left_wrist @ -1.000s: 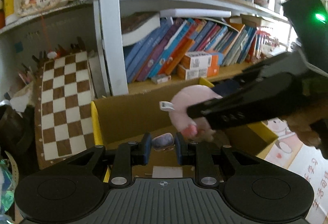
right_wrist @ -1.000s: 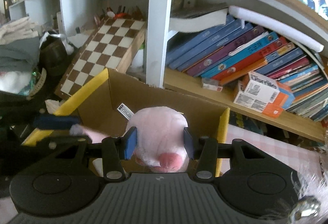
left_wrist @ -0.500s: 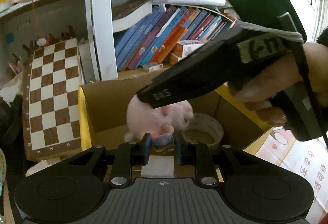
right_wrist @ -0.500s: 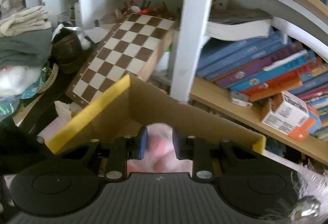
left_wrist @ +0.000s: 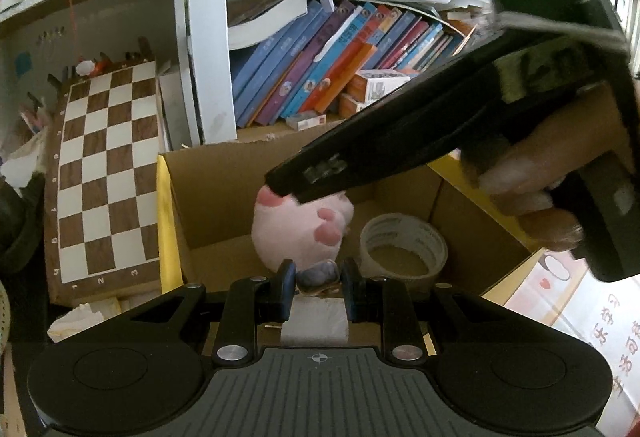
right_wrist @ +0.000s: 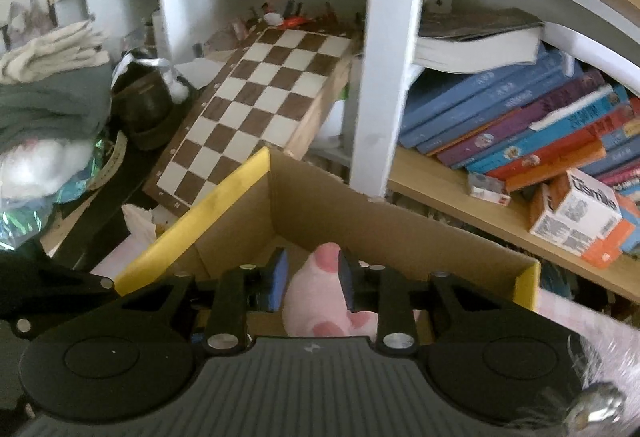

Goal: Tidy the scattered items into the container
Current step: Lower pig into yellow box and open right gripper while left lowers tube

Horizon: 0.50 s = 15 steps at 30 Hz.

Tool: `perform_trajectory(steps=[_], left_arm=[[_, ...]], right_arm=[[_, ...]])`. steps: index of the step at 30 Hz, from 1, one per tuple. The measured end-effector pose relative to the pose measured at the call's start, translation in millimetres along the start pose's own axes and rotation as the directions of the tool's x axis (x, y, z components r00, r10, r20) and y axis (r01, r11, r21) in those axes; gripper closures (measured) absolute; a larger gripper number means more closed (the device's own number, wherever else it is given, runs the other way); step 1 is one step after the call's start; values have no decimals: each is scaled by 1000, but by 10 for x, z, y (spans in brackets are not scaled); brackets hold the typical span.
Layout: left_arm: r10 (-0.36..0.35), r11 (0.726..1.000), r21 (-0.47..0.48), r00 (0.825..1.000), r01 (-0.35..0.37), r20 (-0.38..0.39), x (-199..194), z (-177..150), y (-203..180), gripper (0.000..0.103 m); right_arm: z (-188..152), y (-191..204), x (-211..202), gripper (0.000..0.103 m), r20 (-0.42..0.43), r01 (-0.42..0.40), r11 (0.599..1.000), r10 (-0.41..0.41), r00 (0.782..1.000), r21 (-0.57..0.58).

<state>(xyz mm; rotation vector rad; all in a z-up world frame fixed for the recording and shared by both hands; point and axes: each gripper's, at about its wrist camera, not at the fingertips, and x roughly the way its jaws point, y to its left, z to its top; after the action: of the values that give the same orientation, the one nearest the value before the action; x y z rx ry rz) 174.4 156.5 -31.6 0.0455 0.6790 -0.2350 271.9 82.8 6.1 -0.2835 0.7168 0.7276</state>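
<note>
A pink plush toy [left_wrist: 298,233] lies inside the open cardboard box [left_wrist: 208,193] with yellow-edged flaps. It also shows in the right wrist view [right_wrist: 320,307]. My right gripper [right_wrist: 312,283] hangs over the box, its jaws slightly apart around the plush's pink foot; I cannot tell if they still grip it. From the left wrist view the right gripper [left_wrist: 304,177] reaches down over the plush. My left gripper [left_wrist: 316,285] is shut on a small grey-purple item [left_wrist: 318,275] at the box's near edge. A roll of tape [left_wrist: 404,247] lies in the box beside the plush.
A chessboard [left_wrist: 106,173] leans to the left of the box. Behind stands a white shelf post [left_wrist: 208,49] and a shelf of books [left_wrist: 340,65]. Clothes and bags [right_wrist: 52,93] pile at the left. A white label [left_wrist: 314,319] lies on the box floor.
The right gripper carried the plush down into the box, and its jaws narrowed from a wide grip on the body to around one foot. The left gripper stayed shut on its small item.
</note>
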Motion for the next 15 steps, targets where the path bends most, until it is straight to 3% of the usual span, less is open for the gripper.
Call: perform_trajectory(steps=[5, 15], left_arm=[[13, 1000, -8, 1000, -13, -13, 48, -15, 36, 80], [14, 1000, -17, 999, -15, -37, 85, -23, 58, 79]], right_arm=[[-125, -92, -120, 64, -11, 30, 999, -29, 1000, 23], [-378, -192, -195, 64, -59, 78, 994, -73, 996, 72]])
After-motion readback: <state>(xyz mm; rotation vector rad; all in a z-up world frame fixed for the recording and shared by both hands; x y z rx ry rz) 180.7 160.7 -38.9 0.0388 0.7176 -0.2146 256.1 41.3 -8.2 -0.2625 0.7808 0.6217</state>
